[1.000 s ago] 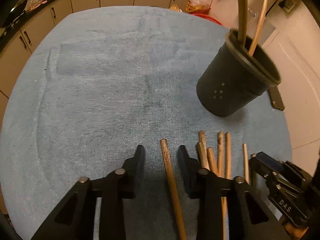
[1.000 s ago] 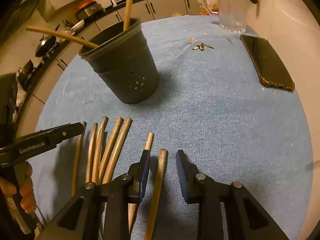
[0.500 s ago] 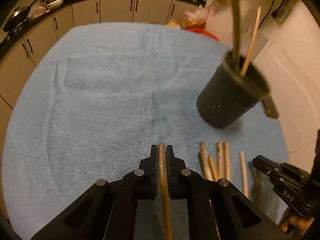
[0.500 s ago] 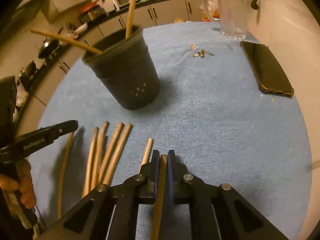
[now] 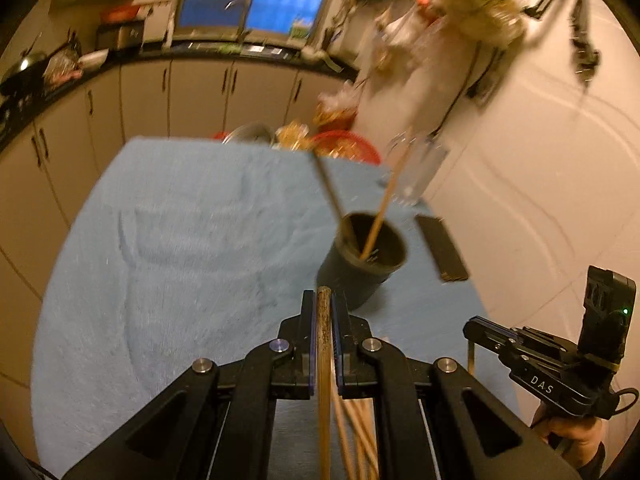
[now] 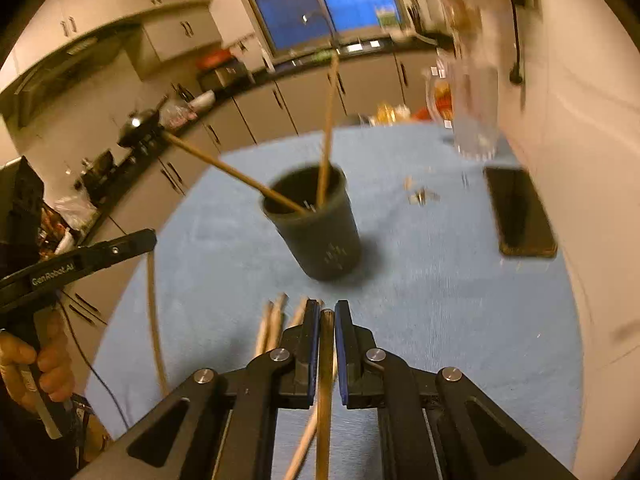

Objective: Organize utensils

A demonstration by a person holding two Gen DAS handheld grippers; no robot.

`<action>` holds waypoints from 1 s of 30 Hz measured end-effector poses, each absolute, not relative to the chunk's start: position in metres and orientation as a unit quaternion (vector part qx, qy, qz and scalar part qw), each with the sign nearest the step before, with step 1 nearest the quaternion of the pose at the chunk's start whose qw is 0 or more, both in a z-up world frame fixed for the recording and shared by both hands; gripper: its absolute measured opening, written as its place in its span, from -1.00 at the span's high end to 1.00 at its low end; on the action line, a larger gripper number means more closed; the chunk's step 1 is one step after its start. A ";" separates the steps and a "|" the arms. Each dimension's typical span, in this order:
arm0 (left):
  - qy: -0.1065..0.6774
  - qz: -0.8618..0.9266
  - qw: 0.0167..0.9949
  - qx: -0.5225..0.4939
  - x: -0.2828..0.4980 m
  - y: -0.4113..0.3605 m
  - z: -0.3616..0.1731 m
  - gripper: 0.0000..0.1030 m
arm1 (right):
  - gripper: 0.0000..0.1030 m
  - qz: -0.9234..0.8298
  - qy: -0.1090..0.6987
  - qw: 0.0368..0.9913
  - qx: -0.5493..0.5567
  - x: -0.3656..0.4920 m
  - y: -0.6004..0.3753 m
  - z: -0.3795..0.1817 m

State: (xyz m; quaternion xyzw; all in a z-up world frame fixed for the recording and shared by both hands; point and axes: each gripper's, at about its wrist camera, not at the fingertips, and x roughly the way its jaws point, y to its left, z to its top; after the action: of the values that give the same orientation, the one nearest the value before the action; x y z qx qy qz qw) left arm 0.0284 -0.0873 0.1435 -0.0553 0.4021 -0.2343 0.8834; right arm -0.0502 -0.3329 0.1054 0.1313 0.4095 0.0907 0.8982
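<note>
Left gripper (image 5: 324, 312): jaws clamped on one wooden chopstick (image 5: 323, 360), stick running straight back between the pads, tip poking just past the fingertips. Lifted clear of the blue towel (image 5: 180, 260).
Right gripper (image 6: 327, 320): same story, jaws clamped on a second chopstick (image 6: 326, 380), tip level with the fingertips, also off the cloth.
Under both grippers: loose chopsticks (image 6: 272, 324) lying side by side on the towel, partly hidden by the jaws; exact count unclear. More of them visible beneath the left jaws (image 5: 356, 432).
Seen from the right wrist view: left gripper at the left edge, held by a hand (image 6: 44, 364), its chopstick hanging down from the closed tip.
Seen from the left wrist view: right gripper at the lower right edge, a chopstick hanging from its tip too.
Just beyond the loose sticks: dark utensil cup (image 6: 320, 224) standing upright on the towel, two chopsticks already in it (image 6: 326, 132), leaning apart.
Right of the cup, apart from it: black phone (image 6: 520, 212) flat on the towel.
Between cup and phone: small keys (image 6: 422, 196), blurred.
Past the phone: clear glass pitcher (image 6: 468, 112) at the far table edge.
Background: cabinets, counter, window; blurred.
</note>
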 end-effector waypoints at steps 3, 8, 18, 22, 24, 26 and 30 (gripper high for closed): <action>0.377 -0.250 0.890 -0.054 0.017 -0.092 0.164 0.86 | 0.84 0.093 0.382 0.911 0.122 -0.063 -0.331 0.131; 0.346 -0.268 0.898 -0.053 0.003 -0.094 0.190 0.86 | 0.84 0.099 0.341 0.928 0.110 -0.084 -0.329 0.169; 0.313 -0.278 0.906 -0.057 -0.005 -0.085 0.216 0.86 | 0.84 0.103 0.295 0.946 0.091 -0.101 -0.323 0.209; 0.309 -0.278 0.908 -0.059 -0.004 -0.084 0.221 0.86 | 0.84 0.102 0.283 0.950 0.084 -0.103 -0.323 0.220; 0.309 -0.276 0.908 -0.059 -0.003 -0.085 0.222 0.86 | 0.84 0.102 0.279 0.951 0.083 -0.103 -0.323 0.224; 0.307 -0.273 0.910 -0.058 0.000 -0.086 0.222 0.86 | 0.84 0.103 0.276 0.952 0.080 -0.103 -0.323 0.229; 0.303 -0.269 0.913 -0.055 0.001 -0.088 0.228 0.86 | 0.84 0.101 0.268 0.955 0.075 -0.101 -0.322 0.237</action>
State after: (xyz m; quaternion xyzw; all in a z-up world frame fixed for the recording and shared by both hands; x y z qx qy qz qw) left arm 0.0015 -0.0883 0.2277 -0.0554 0.3028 -0.2691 0.9126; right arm -0.1014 -0.3218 0.2366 0.0754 0.2682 0.1013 0.9550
